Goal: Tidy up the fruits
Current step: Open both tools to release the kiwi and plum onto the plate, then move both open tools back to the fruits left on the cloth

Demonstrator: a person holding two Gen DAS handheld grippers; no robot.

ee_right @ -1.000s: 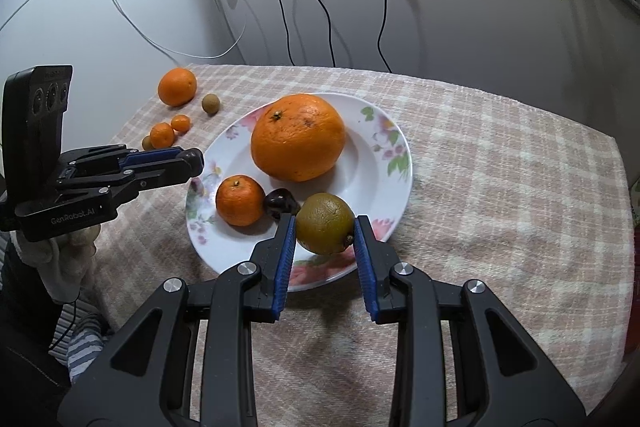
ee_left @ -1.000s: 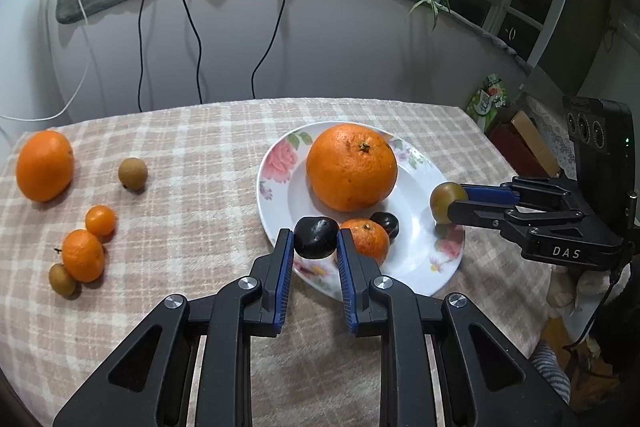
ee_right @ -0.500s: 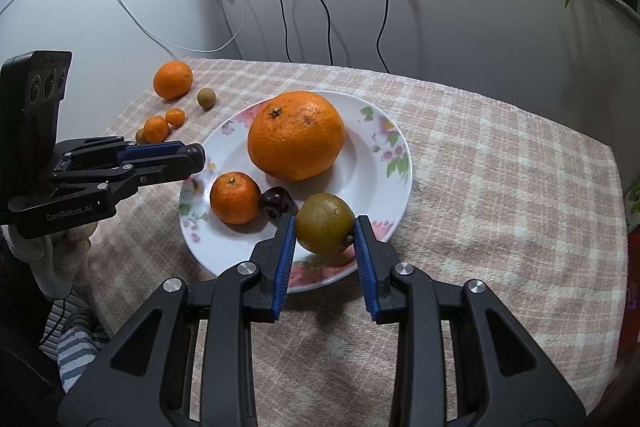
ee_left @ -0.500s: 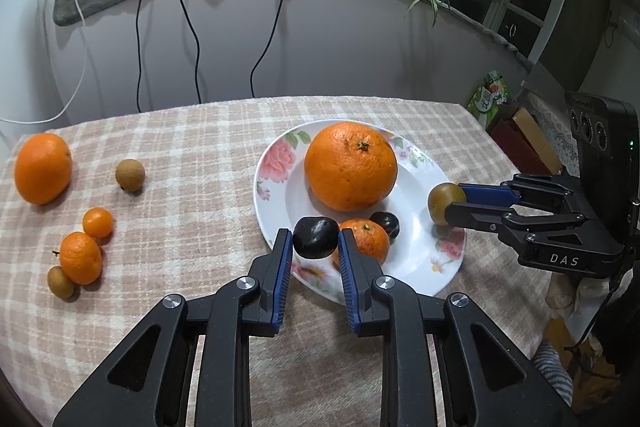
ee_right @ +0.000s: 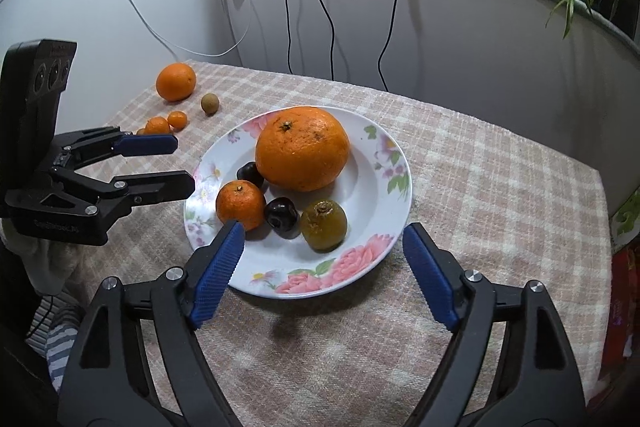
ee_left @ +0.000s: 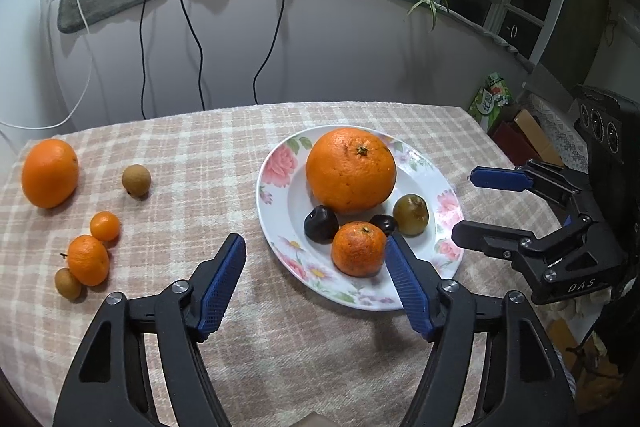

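The fruits were split: several sat on the plate [ee_left: 444, 187], five lay on the table [ee_left: 192, 155]. Your left hand-held gripper [ee_left: 316, 259] and right hand-held gripper [ee_right: 320, 247] had just opened, empty. Those loose mandarins [ee_left: 88, 259] looked soft; you'd pinch them gently across the middle.

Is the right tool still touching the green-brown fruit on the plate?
Apart. In the right wrist view the right tool, just opened, stands wide, with clear plate showing between each pad and the green-brown fruit.
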